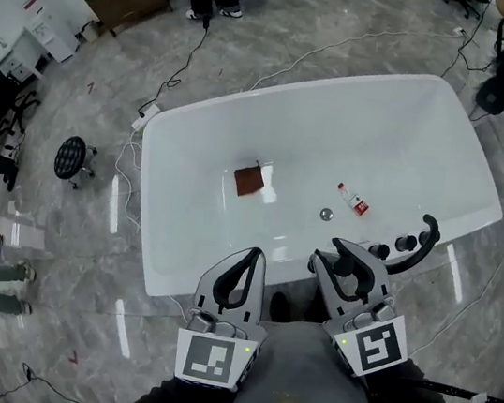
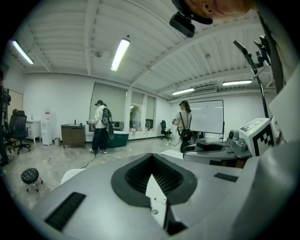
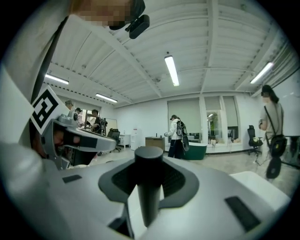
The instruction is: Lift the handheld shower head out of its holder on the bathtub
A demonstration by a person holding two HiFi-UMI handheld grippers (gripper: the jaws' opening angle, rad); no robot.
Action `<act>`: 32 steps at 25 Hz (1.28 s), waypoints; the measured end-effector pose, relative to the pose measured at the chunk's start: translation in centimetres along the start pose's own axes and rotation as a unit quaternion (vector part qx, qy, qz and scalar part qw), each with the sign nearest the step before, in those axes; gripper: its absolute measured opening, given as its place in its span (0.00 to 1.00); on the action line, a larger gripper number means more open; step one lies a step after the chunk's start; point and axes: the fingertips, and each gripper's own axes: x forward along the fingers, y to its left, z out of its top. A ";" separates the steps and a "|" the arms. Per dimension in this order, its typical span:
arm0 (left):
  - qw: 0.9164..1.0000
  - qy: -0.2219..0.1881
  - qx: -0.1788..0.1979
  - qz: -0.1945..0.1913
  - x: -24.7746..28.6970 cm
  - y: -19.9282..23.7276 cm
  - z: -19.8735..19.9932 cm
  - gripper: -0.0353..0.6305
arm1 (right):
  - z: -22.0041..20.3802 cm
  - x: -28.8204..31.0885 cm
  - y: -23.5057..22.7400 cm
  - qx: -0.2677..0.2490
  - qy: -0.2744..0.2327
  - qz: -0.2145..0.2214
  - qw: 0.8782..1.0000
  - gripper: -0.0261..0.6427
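The white bathtub [image 1: 150, 218] lies crosswise below me. My right gripper [image 1: 340, 257] hangs above the tub's near right rim, shut on the black cylindrical shower-head handle [image 1: 345, 268]. In the right gripper view the same handle [image 3: 149, 187] stands upright between the jaws of the right gripper [image 3: 149, 161]; its spray end is hidden. A curved black faucet spout [image 1: 424, 240] and black knobs [image 1: 405, 243] sit on the rim just right of that gripper. My left gripper [image 1: 247, 263] hovers over the near rim with its fingertips together and nothing held; the left gripper view [image 2: 152, 161] shows only the tub through the slit.
Inside the tub lie a brown square [image 1: 248, 181], a small bottle [image 1: 354, 200] and the drain [image 1: 326, 214]. A black stool [image 1: 71, 158] and cables [image 1: 172, 79] are on the marble floor to the left. People stand far off by a cabinet [image 2: 73, 135].
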 end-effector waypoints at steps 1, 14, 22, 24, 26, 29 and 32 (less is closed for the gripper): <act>1.000 -0.006 0.004 -0.002 0.0 -0.2 0.4 0.06 | 0.6 -0.2 0.1 -0.002 -0.006 0.002 1.000 0.22; 0.997 -0.058 0.037 -0.014 -0.5 -2.1 4.6 0.06 | 8.7 -1.9 0.4 -0.013 -0.093 0.021 0.995 0.22; 0.998 -0.056 0.035 -0.021 -0.3 -2.9 4.2 0.06 | 7.4 -2.0 0.1 -0.008 -0.070 0.023 0.997 0.22; 0.998 -0.054 0.034 -0.025 -0.3 -3.0 4.2 0.06 | 7.3 -2.0 0.1 -0.008 -0.066 0.021 0.998 0.22; 0.998 -0.053 0.033 -0.027 -0.2 -3.0 4.1 0.06 | 7.1 -1.9 0.1 -0.007 -0.063 0.021 0.998 0.22; 0.998 -0.051 0.032 -0.028 0.2 -2.8 3.8 0.06 | 6.8 -1.5 0.2 -0.006 -0.061 0.023 0.998 0.22; 0.998 -0.049 0.033 -0.030 0.5 -2.5 3.7 0.06 | 6.8 -1.1 0.2 -0.008 -0.062 0.023 0.998 0.22</act>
